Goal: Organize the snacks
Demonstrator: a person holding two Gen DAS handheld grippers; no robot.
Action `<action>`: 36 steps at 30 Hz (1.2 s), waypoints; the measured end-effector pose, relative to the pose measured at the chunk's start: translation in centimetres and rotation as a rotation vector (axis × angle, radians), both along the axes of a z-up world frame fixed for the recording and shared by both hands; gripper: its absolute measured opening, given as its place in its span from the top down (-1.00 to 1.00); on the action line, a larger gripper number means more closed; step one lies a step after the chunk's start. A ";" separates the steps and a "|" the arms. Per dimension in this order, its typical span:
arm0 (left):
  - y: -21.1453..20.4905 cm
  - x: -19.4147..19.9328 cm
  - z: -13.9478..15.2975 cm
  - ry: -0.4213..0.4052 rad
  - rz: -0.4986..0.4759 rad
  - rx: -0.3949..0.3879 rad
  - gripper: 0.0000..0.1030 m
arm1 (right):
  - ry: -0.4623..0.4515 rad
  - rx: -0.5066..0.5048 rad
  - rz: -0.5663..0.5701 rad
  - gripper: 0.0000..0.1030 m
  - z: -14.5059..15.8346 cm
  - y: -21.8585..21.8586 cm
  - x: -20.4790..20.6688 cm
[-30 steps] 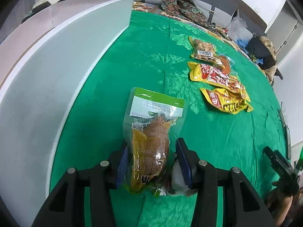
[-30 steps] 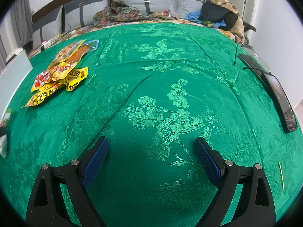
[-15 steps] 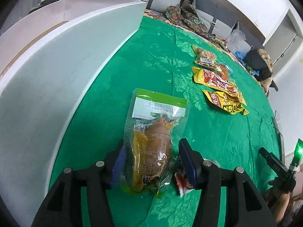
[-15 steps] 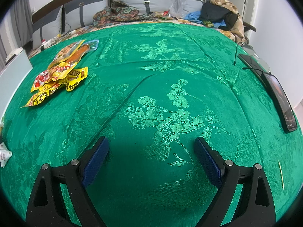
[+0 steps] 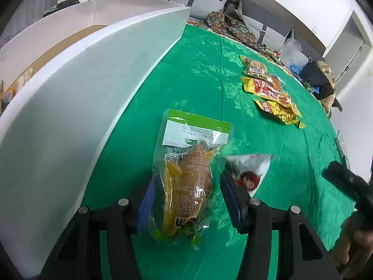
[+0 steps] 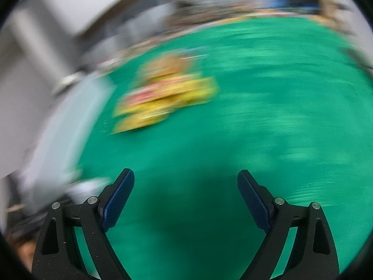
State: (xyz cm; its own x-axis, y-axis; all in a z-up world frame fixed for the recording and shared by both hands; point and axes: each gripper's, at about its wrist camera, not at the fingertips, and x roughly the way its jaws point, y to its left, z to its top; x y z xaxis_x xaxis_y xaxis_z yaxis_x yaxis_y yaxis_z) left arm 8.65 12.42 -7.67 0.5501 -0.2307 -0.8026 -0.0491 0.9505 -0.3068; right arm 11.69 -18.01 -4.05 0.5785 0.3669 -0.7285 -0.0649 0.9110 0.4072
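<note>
My left gripper [image 5: 186, 186] is shut on a clear pouch with a green top [image 5: 186, 175] holding a brown and yellow snack, and carries it just above the green cloth beside the white box [image 5: 81, 107]. A small white packet with a red picture [image 5: 249, 172] lies on the cloth right of my right-hand finger, outside the jaws. Yellow and red snack packets [image 5: 272, 93] lie in a row farther off; they show blurred in the right wrist view [image 6: 167, 93]. My right gripper [image 6: 186, 175] is open over bare cloth with nothing between its fingers.
The tall white wall of the box fills the left side, and a snack [image 5: 9, 93] shows inside it at far left. The right gripper's black finger [image 5: 345, 184] and a hand [image 5: 354, 238] stand at lower right. Pillows and clothes lie at the far edge.
The white packet slipped out of my left jaws, which widened a little, and now lies on the cloth. My right gripper swung left towards the snack row; its view is blurred.
</note>
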 end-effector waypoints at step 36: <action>-11.6 4.3 -0.1 -0.076 -0.139 0.048 -0.69 | -0.031 -0.426 -0.096 -0.51 -2.1 -6.7 1.0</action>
State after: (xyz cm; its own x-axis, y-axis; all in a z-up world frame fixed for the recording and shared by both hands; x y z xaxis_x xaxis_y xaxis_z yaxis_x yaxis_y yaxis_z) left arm 12.97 0.87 -7.74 0.5755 -0.2713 -0.7714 0.1054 0.9601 -0.2590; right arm 12.68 -24.73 -6.12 0.6190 -0.0195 -0.7851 0.0225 0.9997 -0.0071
